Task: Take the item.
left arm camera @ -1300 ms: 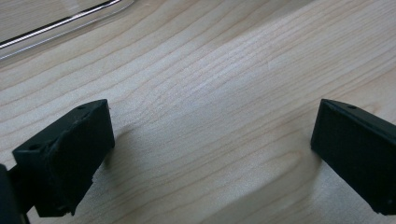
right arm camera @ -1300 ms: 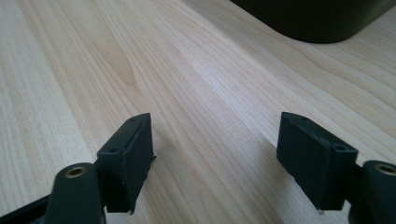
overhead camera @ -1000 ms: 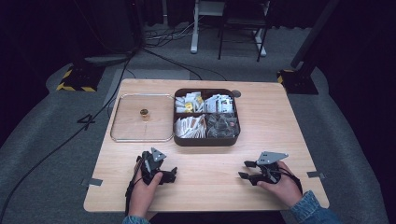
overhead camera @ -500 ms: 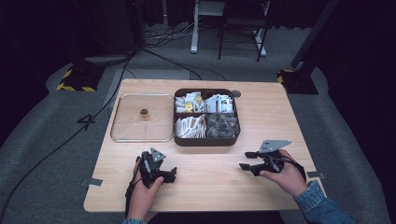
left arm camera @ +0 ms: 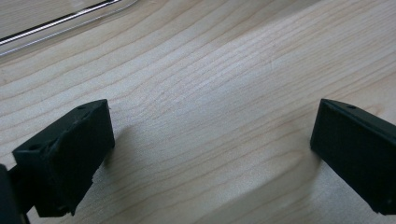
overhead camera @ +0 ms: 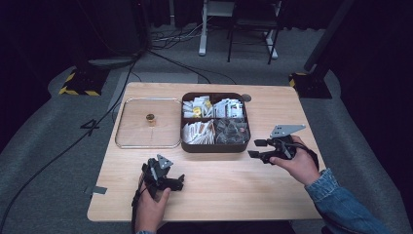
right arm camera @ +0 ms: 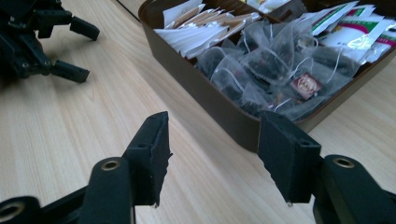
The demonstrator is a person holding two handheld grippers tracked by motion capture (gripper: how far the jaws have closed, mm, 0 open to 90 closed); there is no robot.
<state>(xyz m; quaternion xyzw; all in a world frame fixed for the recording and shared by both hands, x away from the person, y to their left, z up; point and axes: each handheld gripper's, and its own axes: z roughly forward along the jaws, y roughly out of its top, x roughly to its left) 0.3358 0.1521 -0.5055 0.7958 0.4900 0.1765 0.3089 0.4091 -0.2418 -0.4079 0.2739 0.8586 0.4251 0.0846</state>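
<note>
Right hand-held gripper (overhead camera: 256, 148) released, empty, near brown box (overhead camera: 214, 145) of tea bags (right arm camera: 275, 70); left hand-held gripper (overhead camera: 178, 181) released on surface (overhead camera: 229, 185).

Both grippers' fingers (left arm camera: 70, 154) apart, empty

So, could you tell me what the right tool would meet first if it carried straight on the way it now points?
Probably the near wall of the brown box: the right tool, open and empty, points at its corner by the tea bags, though depth is uncertain.
</note>
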